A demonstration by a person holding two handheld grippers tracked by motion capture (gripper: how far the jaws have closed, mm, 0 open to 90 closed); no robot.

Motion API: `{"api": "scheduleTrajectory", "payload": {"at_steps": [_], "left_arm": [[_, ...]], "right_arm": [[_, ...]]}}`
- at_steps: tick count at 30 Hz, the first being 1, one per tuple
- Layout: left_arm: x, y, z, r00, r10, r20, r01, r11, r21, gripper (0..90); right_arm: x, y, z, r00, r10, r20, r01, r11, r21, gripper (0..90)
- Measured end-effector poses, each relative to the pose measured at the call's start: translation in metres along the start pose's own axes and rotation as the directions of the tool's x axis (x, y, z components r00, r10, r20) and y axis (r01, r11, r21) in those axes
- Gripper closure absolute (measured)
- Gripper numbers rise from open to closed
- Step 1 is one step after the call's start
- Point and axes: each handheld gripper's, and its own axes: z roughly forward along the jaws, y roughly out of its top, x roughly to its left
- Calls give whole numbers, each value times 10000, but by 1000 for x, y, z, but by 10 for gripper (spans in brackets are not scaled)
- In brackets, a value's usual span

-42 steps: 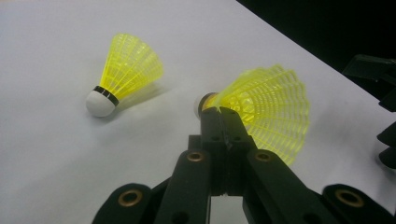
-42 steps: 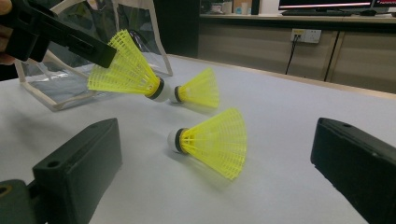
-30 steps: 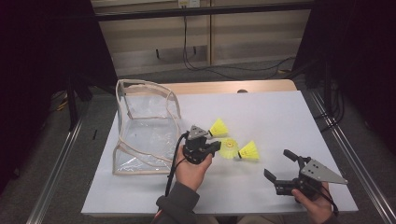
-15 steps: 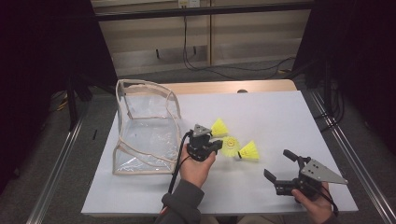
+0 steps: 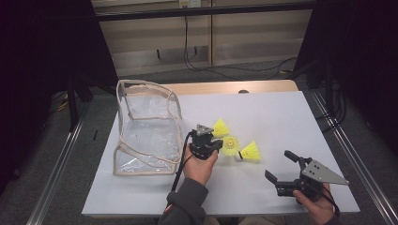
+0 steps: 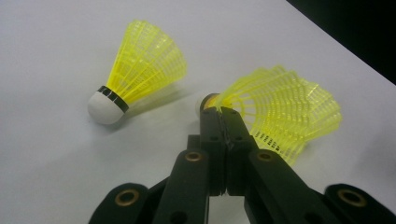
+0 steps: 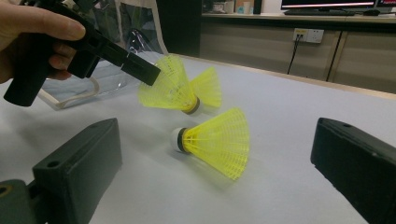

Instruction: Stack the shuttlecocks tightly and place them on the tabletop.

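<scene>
Left hand-held gripper (image 5: pixel 217 146) is clenching a yellow shuttlecock (image 5: pixel 230 145) by its skirt. Right hand-held gripper (image 5: pixel 280 168) is resting released on the table (image 5: pixel 281 117). Clear bag (image 5: pixel 145 126) is lying open, nothing visible inside.

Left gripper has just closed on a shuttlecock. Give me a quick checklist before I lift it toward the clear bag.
1. Left gripper shut on the middle shuttlecock's skirt edge: ok.
2. Grip depth: only the jaw tips pinch the rim; may slip: not ok.
3. Other shuttlecocks, far one and near one, apart from the held one: cannot tell.
4. Clear bag mouth open and facing up: cannot tell.
5. Right gripper open, aside from the path: ok.
</scene>
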Motion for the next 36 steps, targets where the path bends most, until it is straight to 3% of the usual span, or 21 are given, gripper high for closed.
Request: {"api": "scheduleTrajectory", "payload": {"at_steps": [10, 14, 24, 36], "left_arm": [[3, 1, 12, 9995, -28, -319, 22, 9998, -186, 860], [4, 3, 15, 9987, 168, -473, -186, 9991, -384, 849], [-2, 11, 26, 9981, 368, -496, -408, 9957, -834, 847], [-3, 12, 35, 9985, 189, -516, -247, 9933, -1130, 842]], "right_arm": [[0, 0, 0, 10000, -19, 18, 19, 10000, 3, 15], [0, 0, 0, 10000, -12, 6, 12, 10000, -11, 15], [-1, 0, 0, 10000, 19, 16, -19, 10000, -5, 15], [-2, 0, -1, 10000, 35, 76, -34, 10000, -56, 15]]}}
